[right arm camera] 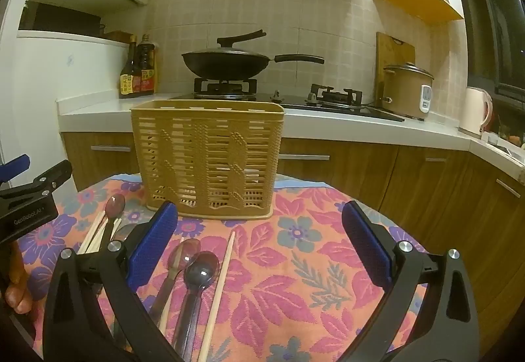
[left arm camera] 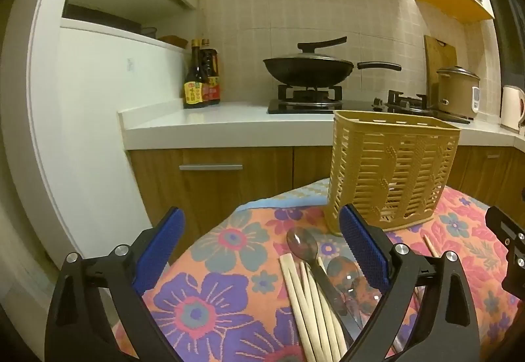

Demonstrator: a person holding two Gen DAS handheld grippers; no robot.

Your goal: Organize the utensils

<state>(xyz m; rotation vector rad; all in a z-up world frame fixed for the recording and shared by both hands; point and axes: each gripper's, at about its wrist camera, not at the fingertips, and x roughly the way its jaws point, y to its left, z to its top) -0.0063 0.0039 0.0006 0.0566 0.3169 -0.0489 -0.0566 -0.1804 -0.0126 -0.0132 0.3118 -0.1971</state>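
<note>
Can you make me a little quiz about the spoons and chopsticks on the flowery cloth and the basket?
1. True or false: the tan basket stands upright on the flowery cloth.
2. Which gripper is holding something right now? A) left gripper B) right gripper C) neither
3. Fill in: a single chopstick lies just to the right of two ____ in the right wrist view.

Key:
1. True. It stands behind the utensils.
2. C. Both sets of jaws are wide apart with nothing between the pads.
3. Spoons. More chopsticks and another spoon lie under the left gripper.
</note>
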